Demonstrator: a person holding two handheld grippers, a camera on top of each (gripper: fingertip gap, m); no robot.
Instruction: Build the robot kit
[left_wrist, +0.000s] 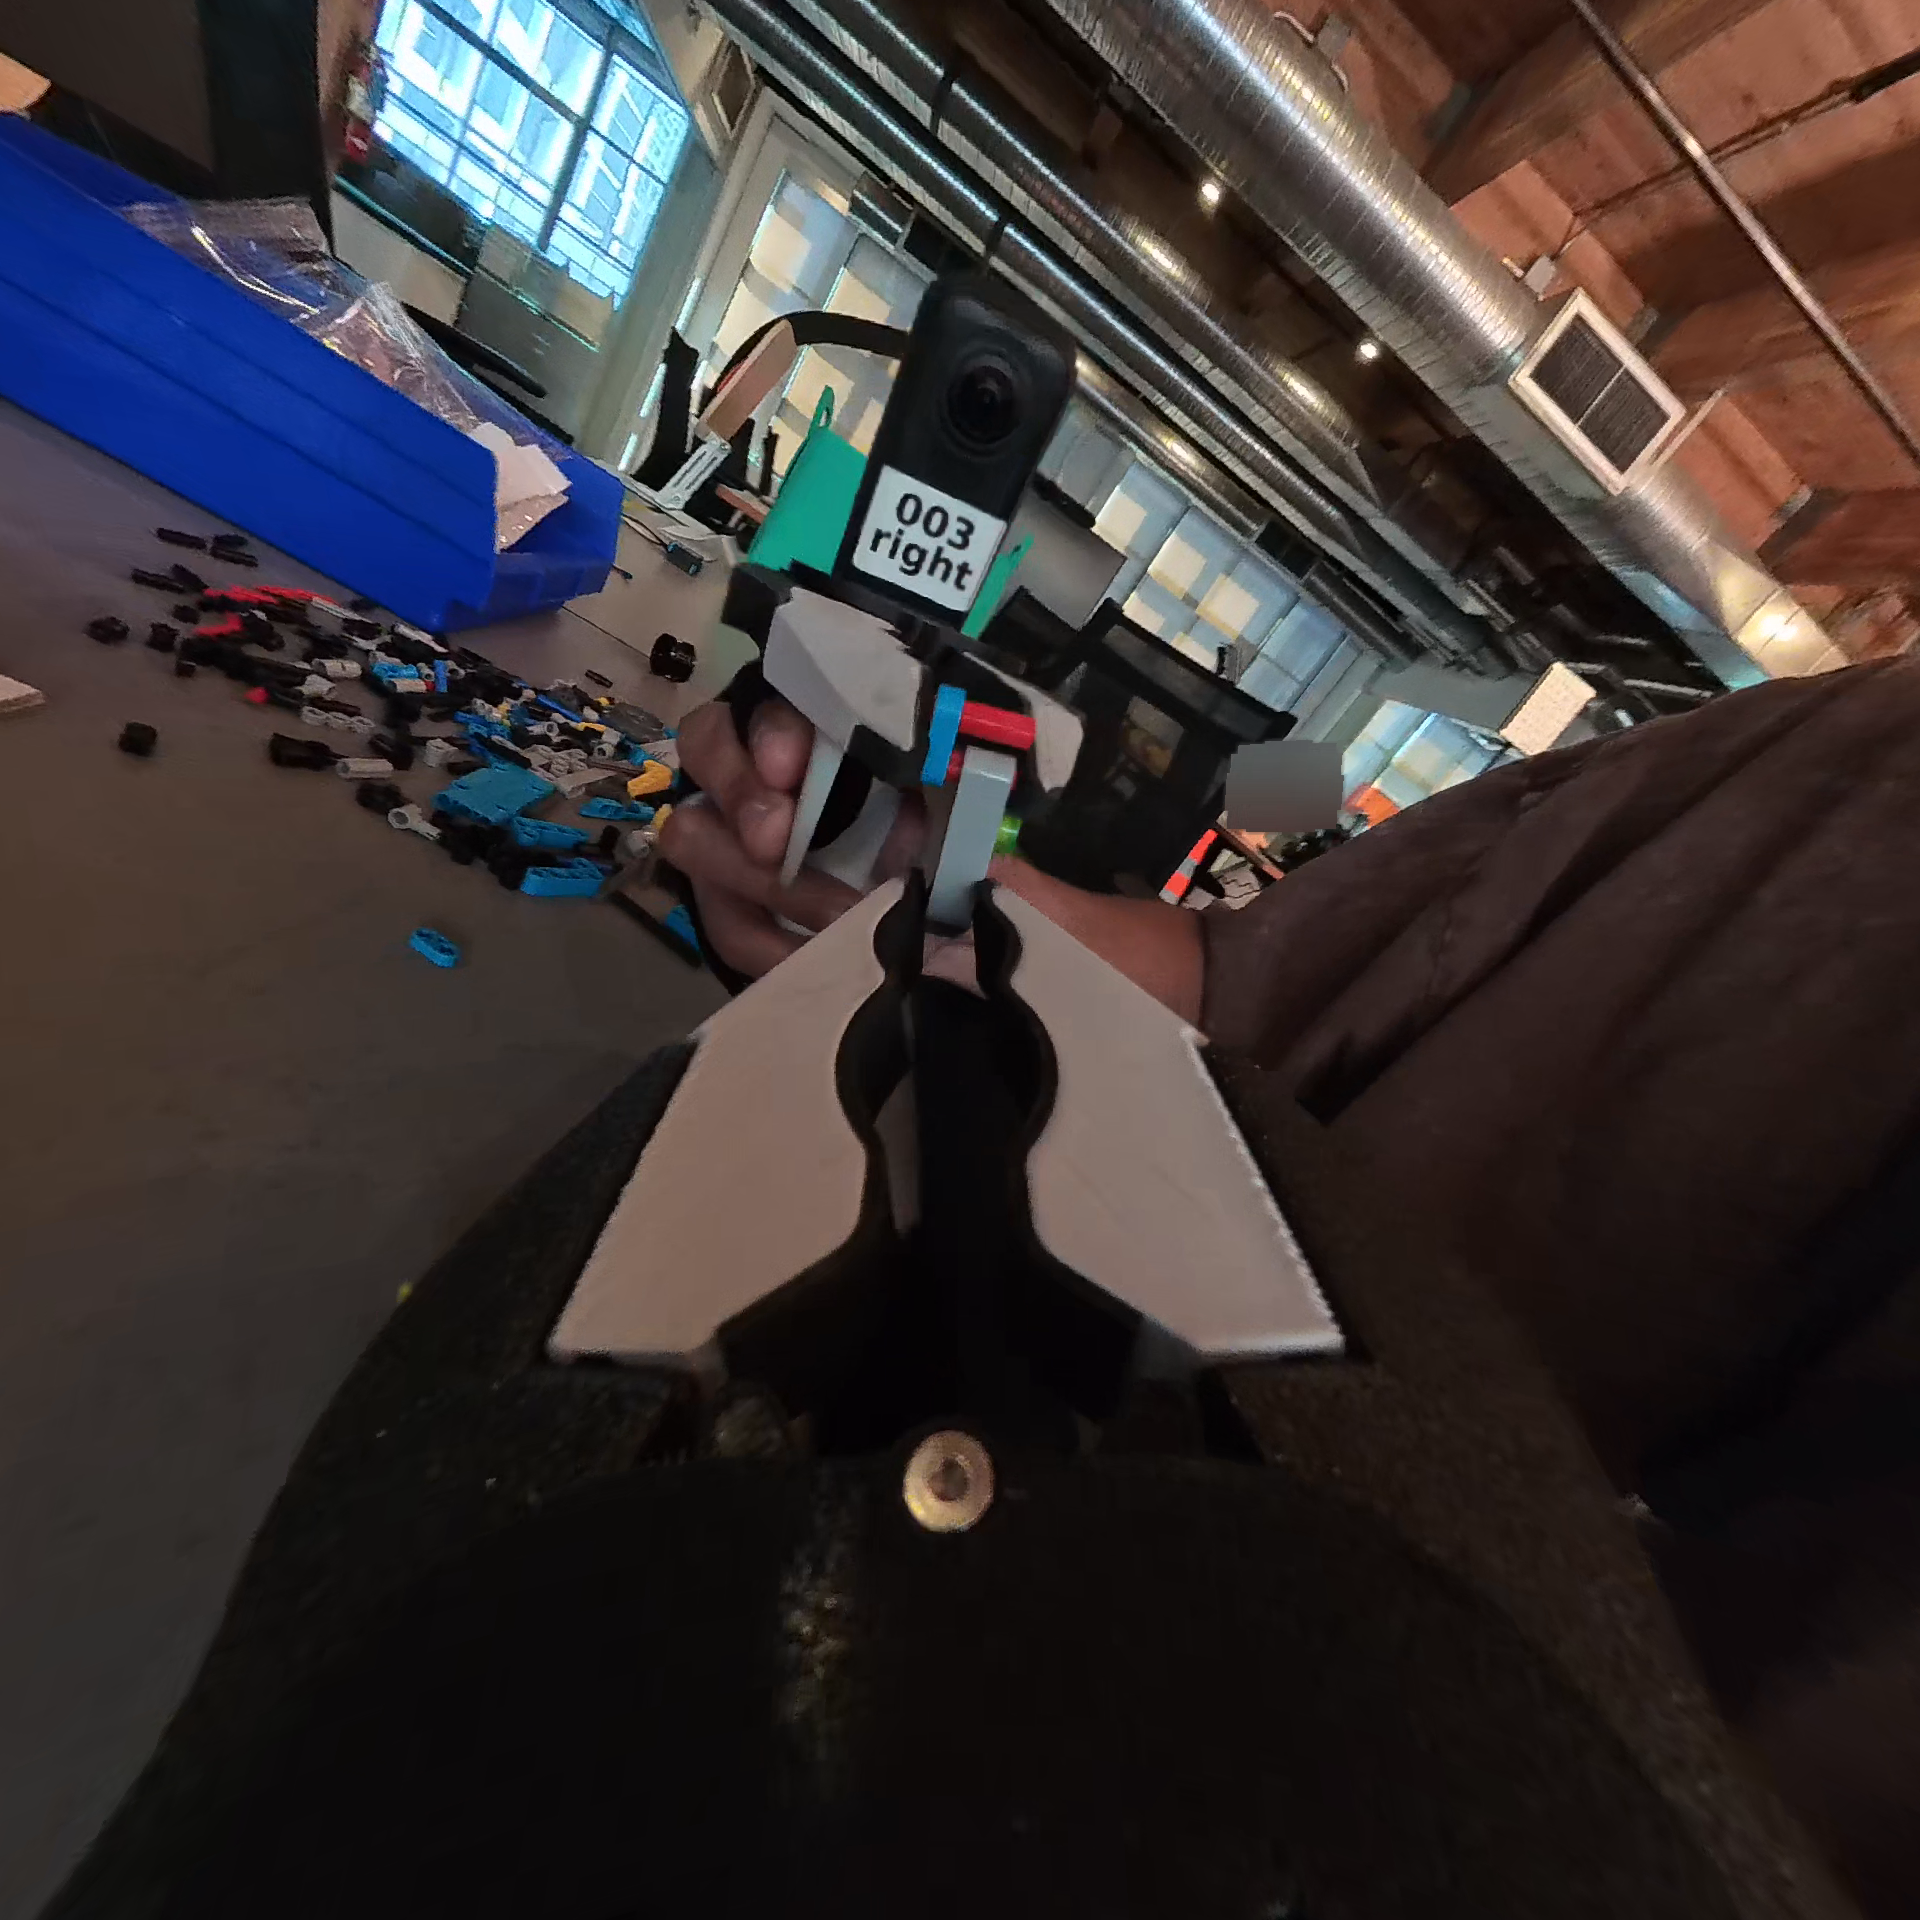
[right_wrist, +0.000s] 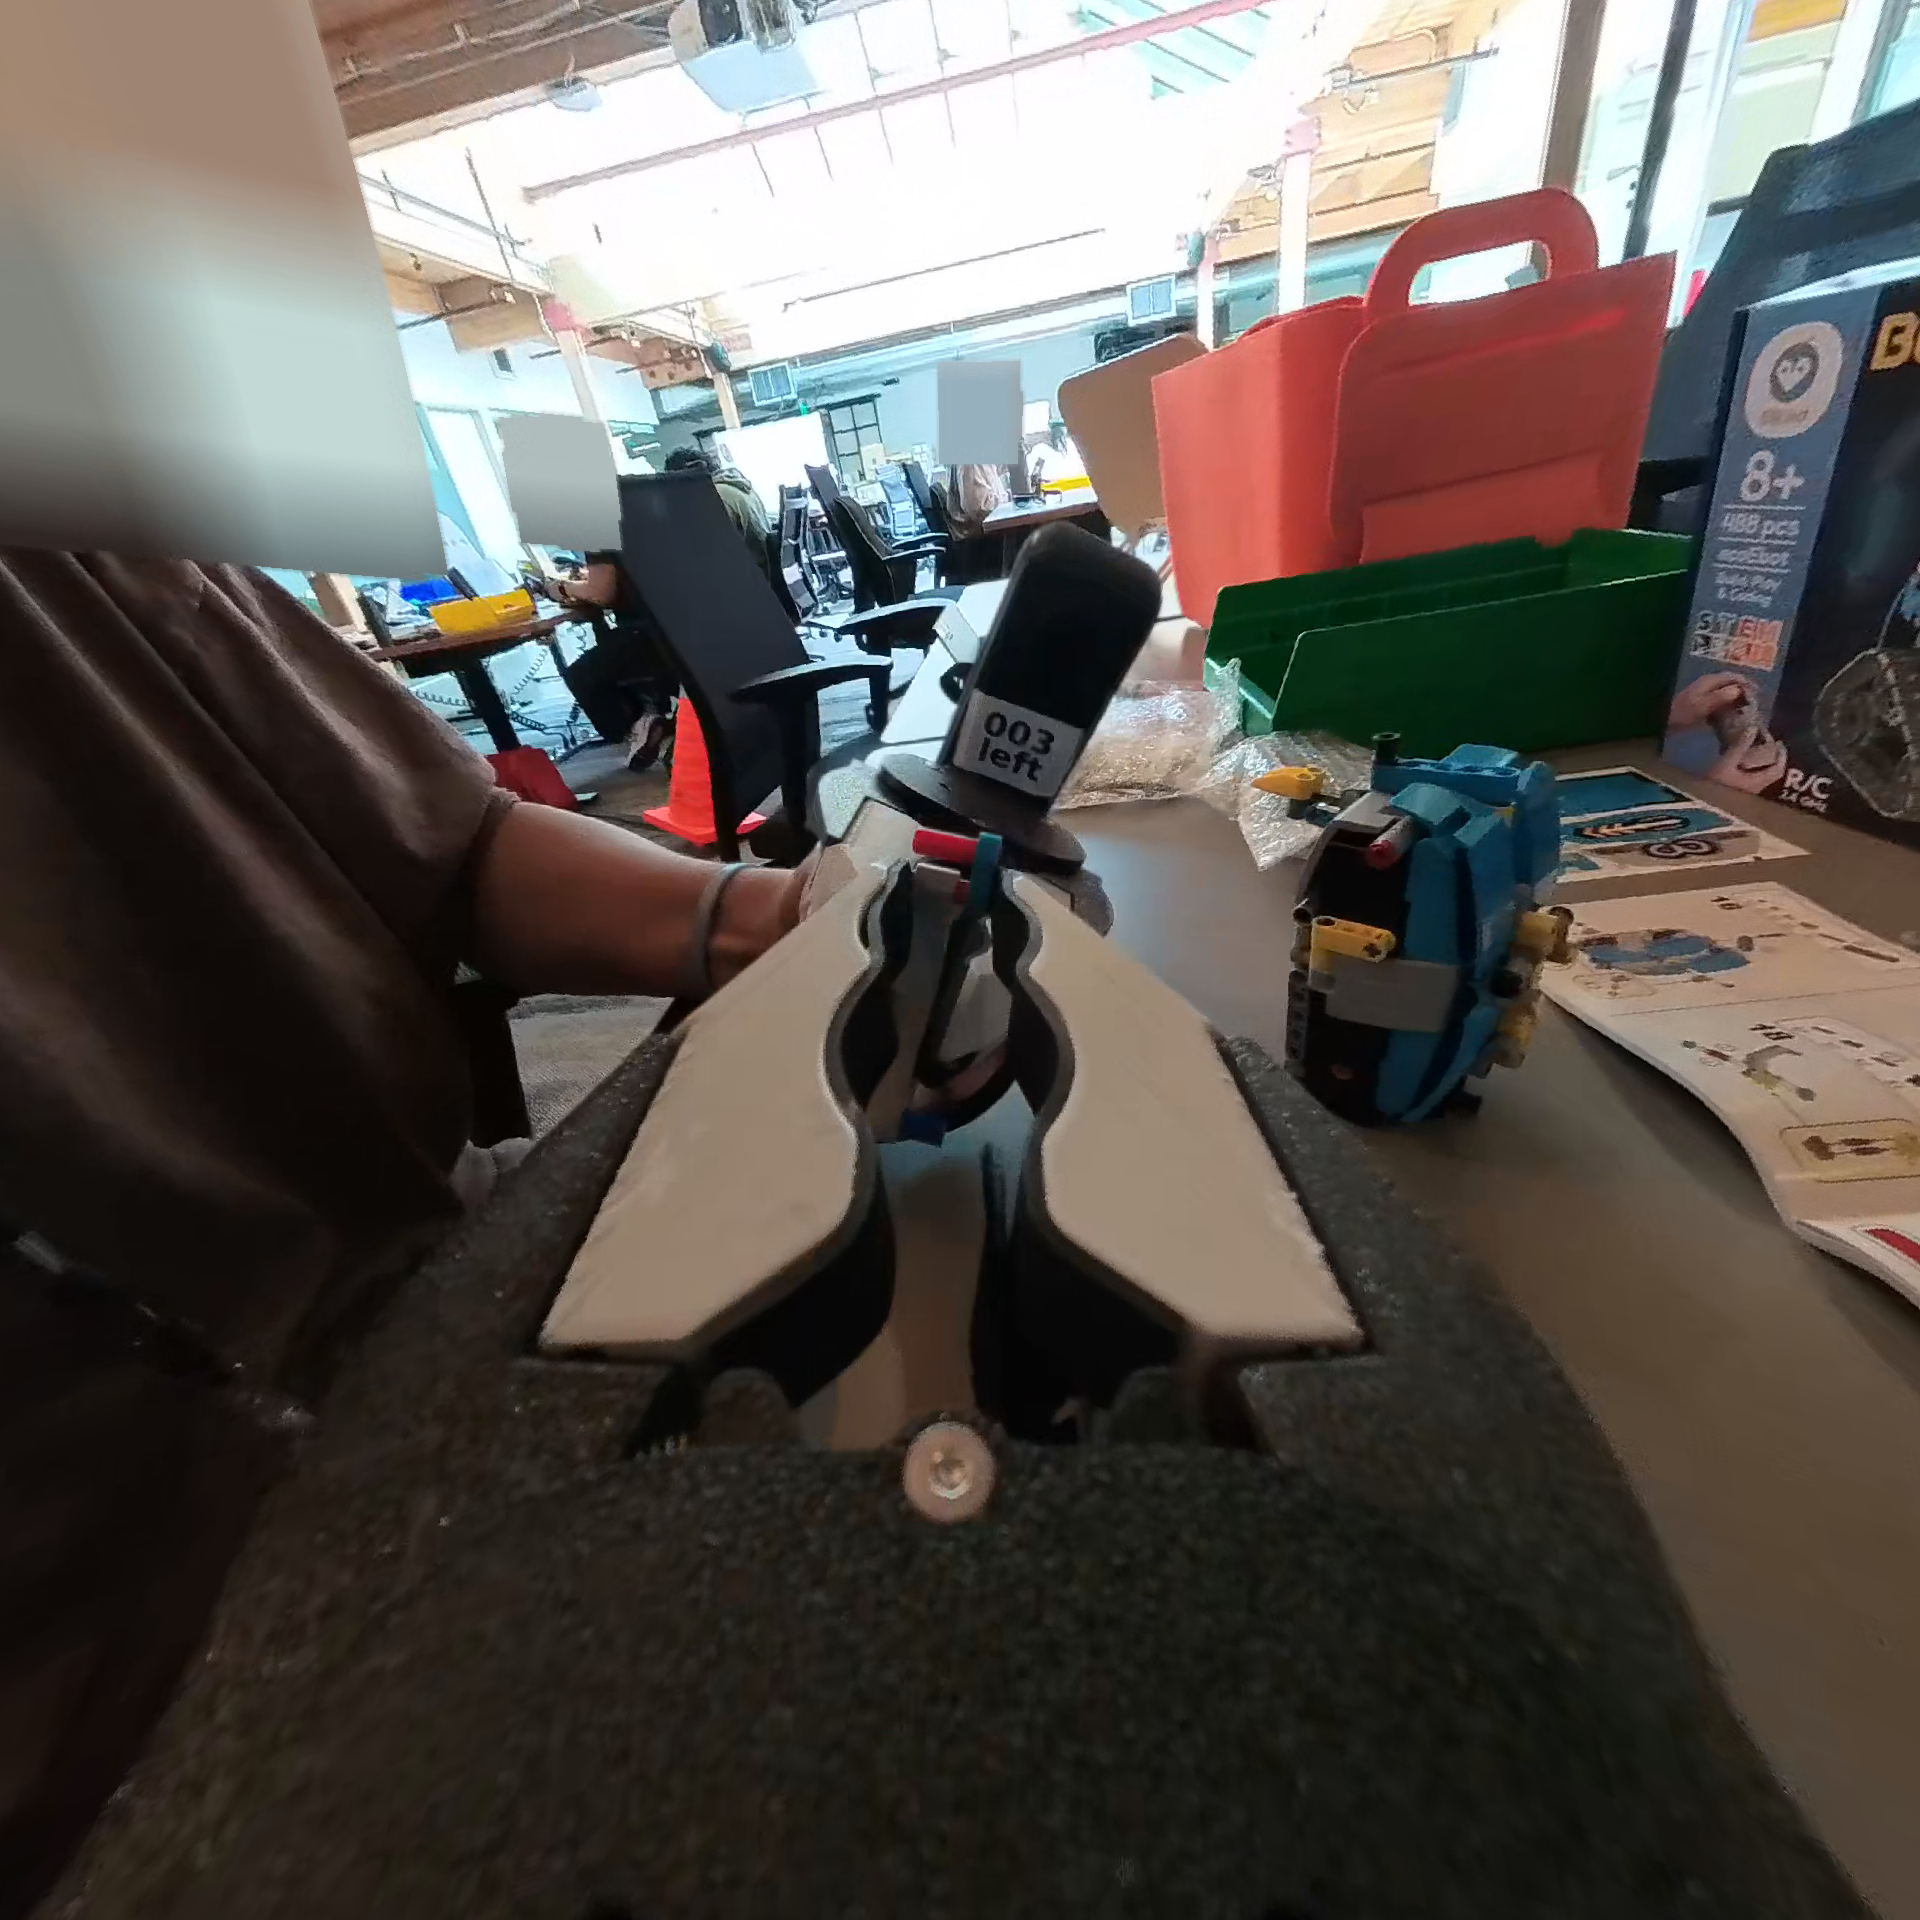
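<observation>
1. The two grippers meet tip to tip above the grey table (left_wrist: 208, 1091), sharing one small brick assembly (left_wrist: 971, 769).
2. The assembly is a grey beam with a short red pin and a blue connector crossing its far end; something lime green shows at the beam's right edge in the left wrist view.
3. In the left wrist view the beam's long axis runs roughly up and down, its lower end pointing into the left gripper (left_wrist: 940, 914) and its red-and-blue end sitting at the right gripper (left_wrist: 904, 821).
4. The left gripper's jaws are drawn nearly together, pinching the beam's lower end.
5. In the right wrist view the right gripper (right_wrist: 951, 894) has its jaws narrowed around the same beam, which runs away along the gap towards the left gripper (right_wrist: 935, 862), with the red pin and blue connector at the tips.
6. The assembly is held in the air, clear of the table.
7. To the left of the assembly in the left wrist view, a scatter of loose bricks (left_wrist: 416, 707), black, blue, grey and red, lies on the table, with a blue bin (left_wrist: 260, 416) behind it.
8. To the right of the assembly in the right wrist view, a part-built blue and black model (right_wrist: 1423, 935) stands on the table, with an open instruction booklet (right_wrist: 1766, 1060) beyond it.
9. Behind the model stand a green bin (right_wrist: 1455, 644), an orange bag (right_wrist: 1403, 416) and a printed box (right_wrist: 1808, 540).
</observation>
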